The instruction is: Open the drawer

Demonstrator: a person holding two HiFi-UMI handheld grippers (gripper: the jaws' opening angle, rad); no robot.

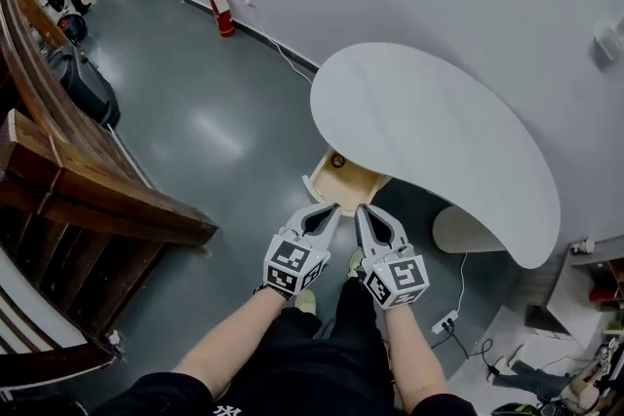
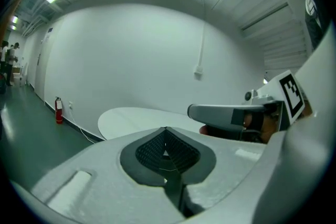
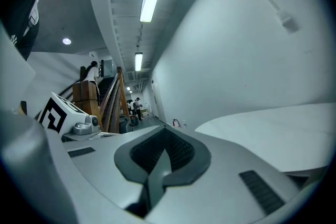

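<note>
Closest to us, our left gripper (image 1: 330,211) and right gripper (image 1: 363,211) hang side by side in front of our body. The tips lean toward each other and are well clear of everything. Each has its jaws pressed together with nothing between them, so neither holds anything.

Just past the tips and lower down is the drawer (image 1: 346,180), a pale wooden box already pulled out from under the white table (image 1: 429,132). A small round dark thing (image 1: 337,161) lies in it near the back. We judge the opening done.

The risk now lies at our feet. The drawer juts out low and close to our legs, so a careless step forward could knock it shut or jar it. To our right a power strip (image 1: 446,319) and its cable lie on the floor (image 1: 214,132) and could catch a shoe if we turn that way.

Farther off are a wooden stair rail (image 1: 88,180) and a red fire extinguisher (image 1: 223,13) by the wall.
</note>
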